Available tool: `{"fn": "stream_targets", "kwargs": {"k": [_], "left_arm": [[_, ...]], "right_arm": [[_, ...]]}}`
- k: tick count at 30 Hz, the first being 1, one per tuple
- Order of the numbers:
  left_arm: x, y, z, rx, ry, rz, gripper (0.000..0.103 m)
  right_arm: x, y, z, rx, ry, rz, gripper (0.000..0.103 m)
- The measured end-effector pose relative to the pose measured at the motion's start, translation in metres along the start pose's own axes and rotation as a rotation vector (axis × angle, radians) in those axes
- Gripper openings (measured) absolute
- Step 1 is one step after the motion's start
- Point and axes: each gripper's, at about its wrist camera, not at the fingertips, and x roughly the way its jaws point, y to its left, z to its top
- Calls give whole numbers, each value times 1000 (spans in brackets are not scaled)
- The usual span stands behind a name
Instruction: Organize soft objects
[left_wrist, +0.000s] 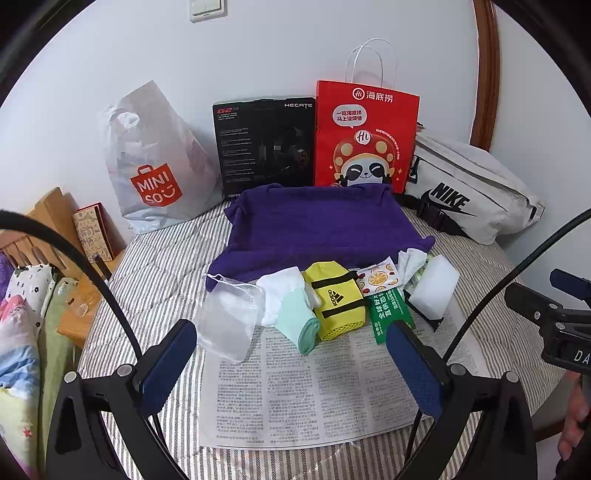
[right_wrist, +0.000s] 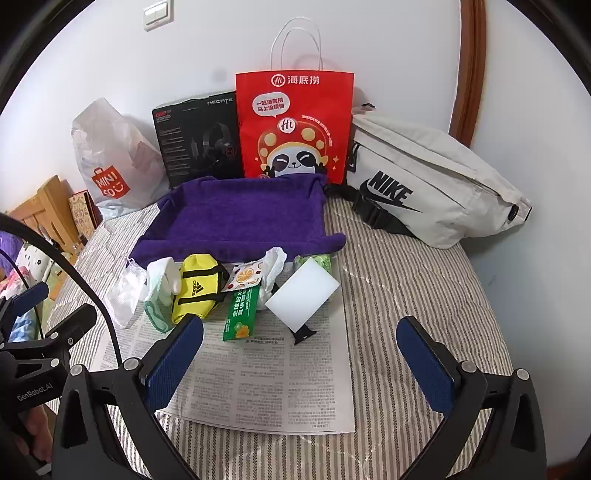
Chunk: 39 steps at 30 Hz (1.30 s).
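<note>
Purple cloth tray sits at the far end of the newspaper, open side up, nothing visible inside. Soft items lie in a row along its near wall, left to right in the left wrist view: clear pouch, white and mint sock, yellow mini bag, orange-print wipe packet, green sachet, white sponge.

Left gripper hangs above the newspaper, jaws spread wide, holding nothing. Right gripper likewise: spread wide, empty.

Key relation: the row lies straight ahead of both tools and just short of the tray. Sock and yellow mini bag fall between the left gripper's fingers in line of sight, long axes pointing roughly toward the tool. The sponge lies ahead of the right gripper, tilted diagonally; judged nearer that hand.

Hard to read: crumpled white cloth behind the sponge is partly hidden. Something green behind it is unidentifiable. Pouch contents unclear.
</note>
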Motion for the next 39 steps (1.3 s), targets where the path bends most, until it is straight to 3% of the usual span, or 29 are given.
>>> {"fn": "stream_targets", "kwargs": {"k": [39], "left_arm": [[-7, 2, -5, 8, 5, 16, 103]], "right_arm": [[-4, 5, -5, -4, -4, -7, 103]]}}
